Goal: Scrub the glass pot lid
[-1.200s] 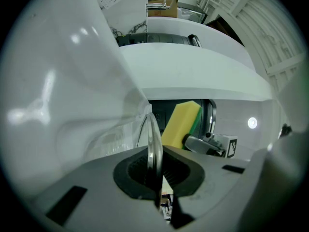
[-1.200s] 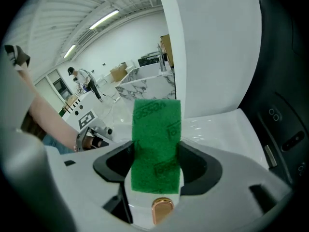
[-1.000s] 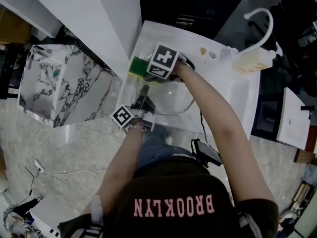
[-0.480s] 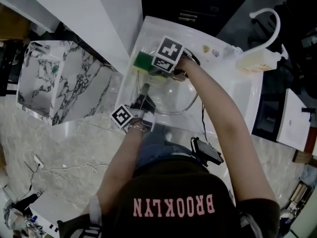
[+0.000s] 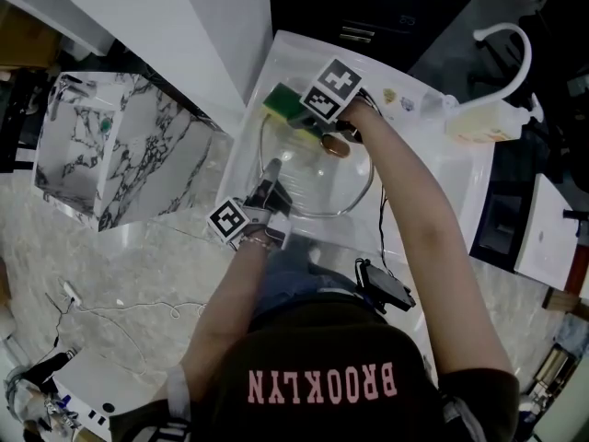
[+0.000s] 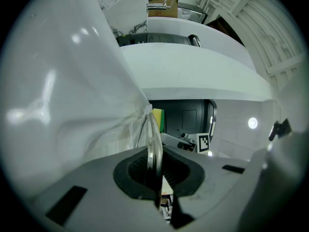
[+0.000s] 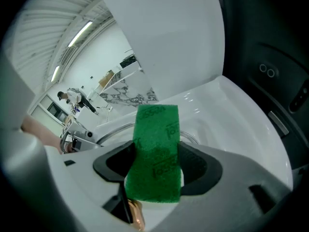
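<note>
The glass pot lid (image 5: 322, 180) with a metal rim lies tilted in the white sink (image 5: 433, 168). My left gripper (image 5: 271, 180) is shut on the lid's near-left rim; in the left gripper view the rim (image 6: 154, 144) runs edge-on between the jaws of my left gripper (image 6: 157, 170). My right gripper (image 5: 299, 113) is shut on a green-and-yellow sponge (image 5: 285, 104) at the lid's far-left edge. In the right gripper view the green sponge (image 7: 157, 151) fills the jaws of my right gripper (image 7: 157, 170), with the lid rim (image 7: 116, 128) just beyond.
A white curved faucet (image 5: 506, 44) and a pale soap bottle (image 5: 483, 122) stand at the sink's right side. A marbled block (image 5: 115, 145) sits left of the sink. A dark cabinet front (image 5: 368, 12) lies beyond. A small brown knob (image 5: 336, 145) shows on the lid.
My right gripper with the sponge has moved up and to the right along the lid's far edge. The left gripper has kept its hold on the rim almost in place.
</note>
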`<action>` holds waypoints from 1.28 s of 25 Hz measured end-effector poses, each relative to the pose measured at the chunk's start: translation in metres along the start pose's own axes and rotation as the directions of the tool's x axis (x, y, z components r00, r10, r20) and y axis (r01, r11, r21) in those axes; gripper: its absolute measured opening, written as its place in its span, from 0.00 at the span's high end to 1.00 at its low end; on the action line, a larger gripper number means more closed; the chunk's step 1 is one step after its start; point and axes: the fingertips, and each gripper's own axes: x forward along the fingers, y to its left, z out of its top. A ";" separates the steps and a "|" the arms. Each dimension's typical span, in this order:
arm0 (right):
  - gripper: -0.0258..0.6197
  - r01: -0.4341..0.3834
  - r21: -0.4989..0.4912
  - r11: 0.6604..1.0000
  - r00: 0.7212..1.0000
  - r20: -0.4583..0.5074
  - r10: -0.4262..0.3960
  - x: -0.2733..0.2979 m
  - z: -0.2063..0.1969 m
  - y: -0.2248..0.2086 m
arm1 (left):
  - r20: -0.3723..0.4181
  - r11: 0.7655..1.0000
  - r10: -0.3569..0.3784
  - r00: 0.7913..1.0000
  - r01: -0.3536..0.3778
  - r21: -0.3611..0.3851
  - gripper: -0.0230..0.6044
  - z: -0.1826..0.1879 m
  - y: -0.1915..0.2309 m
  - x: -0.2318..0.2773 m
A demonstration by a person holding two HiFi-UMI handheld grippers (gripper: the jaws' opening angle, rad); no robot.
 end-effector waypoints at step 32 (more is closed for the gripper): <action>0.54 0.194 0.038 0.980 0.979 -0.066 -0.191 -0.032 -0.086 -0.079 | -0.002 1.000 -0.002 1.000 0.001 -0.023 0.93 -0.001 -0.001 0.001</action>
